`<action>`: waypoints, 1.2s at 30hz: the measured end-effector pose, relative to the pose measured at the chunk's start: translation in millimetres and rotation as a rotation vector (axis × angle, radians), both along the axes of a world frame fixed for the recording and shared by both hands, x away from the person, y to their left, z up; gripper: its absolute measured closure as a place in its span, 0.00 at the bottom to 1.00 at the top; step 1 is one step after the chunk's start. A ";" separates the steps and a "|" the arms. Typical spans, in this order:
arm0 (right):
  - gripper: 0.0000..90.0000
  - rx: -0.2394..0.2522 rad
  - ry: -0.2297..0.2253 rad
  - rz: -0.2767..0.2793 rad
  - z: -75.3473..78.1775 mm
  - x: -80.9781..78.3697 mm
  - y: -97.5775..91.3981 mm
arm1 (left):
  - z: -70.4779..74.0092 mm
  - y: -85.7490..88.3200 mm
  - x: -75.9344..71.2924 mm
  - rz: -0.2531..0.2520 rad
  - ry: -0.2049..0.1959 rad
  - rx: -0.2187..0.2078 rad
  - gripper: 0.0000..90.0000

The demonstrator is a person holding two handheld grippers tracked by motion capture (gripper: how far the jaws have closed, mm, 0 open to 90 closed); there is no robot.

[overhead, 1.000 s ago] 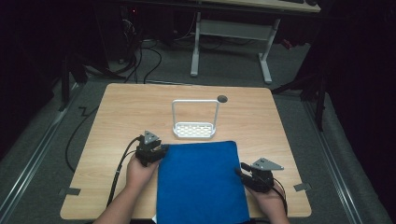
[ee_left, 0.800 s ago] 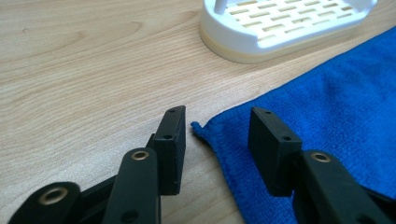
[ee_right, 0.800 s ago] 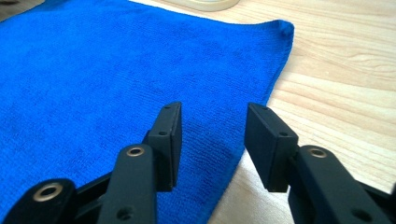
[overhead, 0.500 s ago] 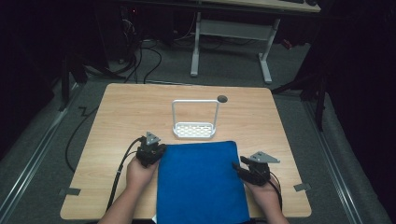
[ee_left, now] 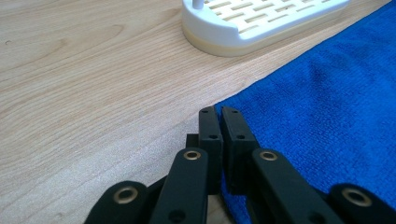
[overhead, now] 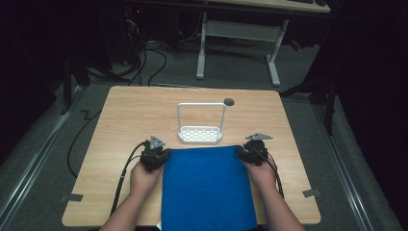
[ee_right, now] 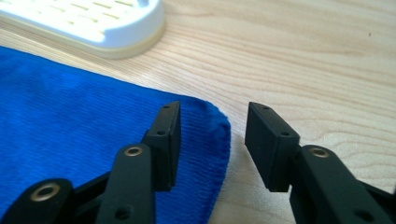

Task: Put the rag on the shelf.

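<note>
Nearest me, the blue cloth (overhead: 208,190) lies flat on the worktop and hangs over its near edge at the middle, with its far edge stopping just short of the white rack (overhead: 201,126). I have both hands at the cloth's far corners.

The left gripper (ee_left: 219,122) has its jaws together at the far left corner; in the left gripper view the tips meet right on the cloth's edge, so I judge the corner pinched, though how much fabric is caught I cannot tell. The right gripper (ee_right: 212,142) has been narrowing its jaws, and they stand apart astride the far right corner: one jaw over the cloth, the other over bare wood, neither pressing.

So I read this as the grasping step before a fold or lift. Next I need the right jaws to close on that corner, then both hands to rise together, clear of the rack beyond.
</note>
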State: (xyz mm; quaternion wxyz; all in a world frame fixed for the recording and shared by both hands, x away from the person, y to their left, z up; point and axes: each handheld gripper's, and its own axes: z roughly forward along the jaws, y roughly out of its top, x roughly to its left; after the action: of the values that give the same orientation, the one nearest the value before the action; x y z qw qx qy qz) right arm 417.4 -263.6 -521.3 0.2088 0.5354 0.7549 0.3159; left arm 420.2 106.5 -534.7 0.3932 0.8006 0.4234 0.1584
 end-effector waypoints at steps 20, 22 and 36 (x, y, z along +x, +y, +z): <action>0.98 0.110 -0.162 0.084 14.8 -35.4 4.6 | 15.6 8.2 -13.6 -0.059 -0.065 -0.114 0.98; 0.98 0.171 -0.176 0.094 18.3 -40.4 2.9 | 21.0 9.5 -18.0 -0.054 -0.091 -0.132 0.98; 0.98 0.133 -0.302 0.133 46.0 -61.2 4.8 | 45.5 21.0 -33.2 -0.029 -0.192 -0.220 0.98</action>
State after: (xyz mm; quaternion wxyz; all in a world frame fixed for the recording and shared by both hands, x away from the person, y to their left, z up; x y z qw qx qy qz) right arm 356.2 -258.8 -475.2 0.2625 0.4435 0.7263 0.4549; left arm 387.1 127.5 -489.2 0.5196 0.7397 0.3872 0.1812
